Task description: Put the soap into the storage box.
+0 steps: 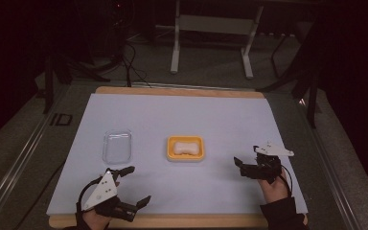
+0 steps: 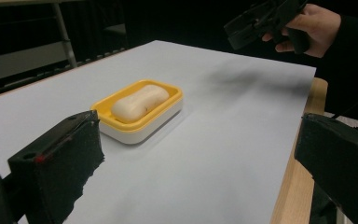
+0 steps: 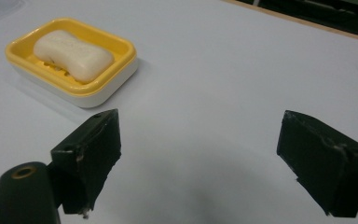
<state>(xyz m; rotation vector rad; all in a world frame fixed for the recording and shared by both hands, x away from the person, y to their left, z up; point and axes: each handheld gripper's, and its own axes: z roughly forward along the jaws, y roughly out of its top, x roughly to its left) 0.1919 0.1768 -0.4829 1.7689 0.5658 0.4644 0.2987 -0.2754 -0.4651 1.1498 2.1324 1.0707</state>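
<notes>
While both hands wait at the near edge of the table (image 1: 172, 221), the left gripper (image 1: 134, 184) hangs with its jaws spread wide apart, nothing between them, just short of a clear plastic lid (image 1: 117, 146) that lies flat on the pale sheet (image 1: 182, 120). Over on the other side, the right gripper (image 1: 248, 160) is also open and empty, its jaws aimed in toward the middle, and the person's hand (image 1: 274, 188) is wrapped around its grip. Between the two sits the yellow soap dish (image 1: 186, 148), uncovered, with a pale bar of soap (image 1: 185, 147) lying in it. Lid and dish are side by side, near but apart, the lid to the left. From the left gripper view, the dish stands beyond the jaws, well clear of them; the right gripper view shows the same.
</notes>
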